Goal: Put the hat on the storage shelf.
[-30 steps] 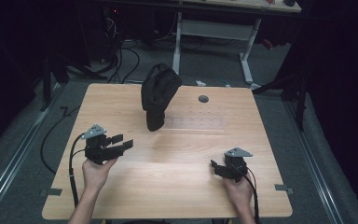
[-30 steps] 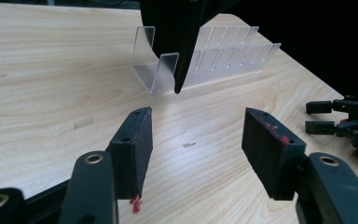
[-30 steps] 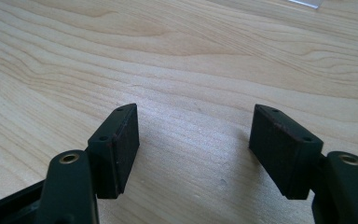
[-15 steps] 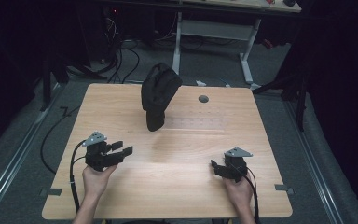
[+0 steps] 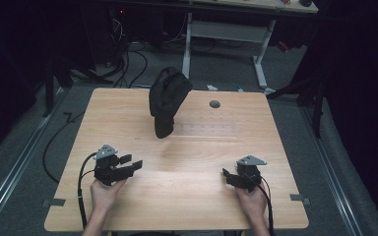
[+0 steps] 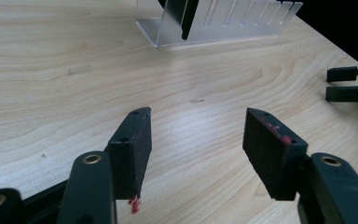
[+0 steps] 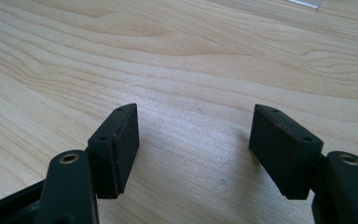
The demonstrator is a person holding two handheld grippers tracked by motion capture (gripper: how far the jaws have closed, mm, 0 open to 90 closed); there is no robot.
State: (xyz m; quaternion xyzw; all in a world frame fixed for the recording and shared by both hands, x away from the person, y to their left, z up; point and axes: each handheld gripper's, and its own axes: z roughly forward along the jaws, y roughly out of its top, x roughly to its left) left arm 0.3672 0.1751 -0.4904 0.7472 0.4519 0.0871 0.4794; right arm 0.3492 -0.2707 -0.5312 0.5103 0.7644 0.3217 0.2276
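Nearer the person now, left hand-held gripper (image 5: 130,166); black cap (image 5: 166,101) beyond.

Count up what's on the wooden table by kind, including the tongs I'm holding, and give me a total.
Tongs: 2, the left tongs and the right tongs, both open and holding nothing
Black cap: 1, the cap propped on the rack
Clear slotted rack: 1, the rack
Total: 4
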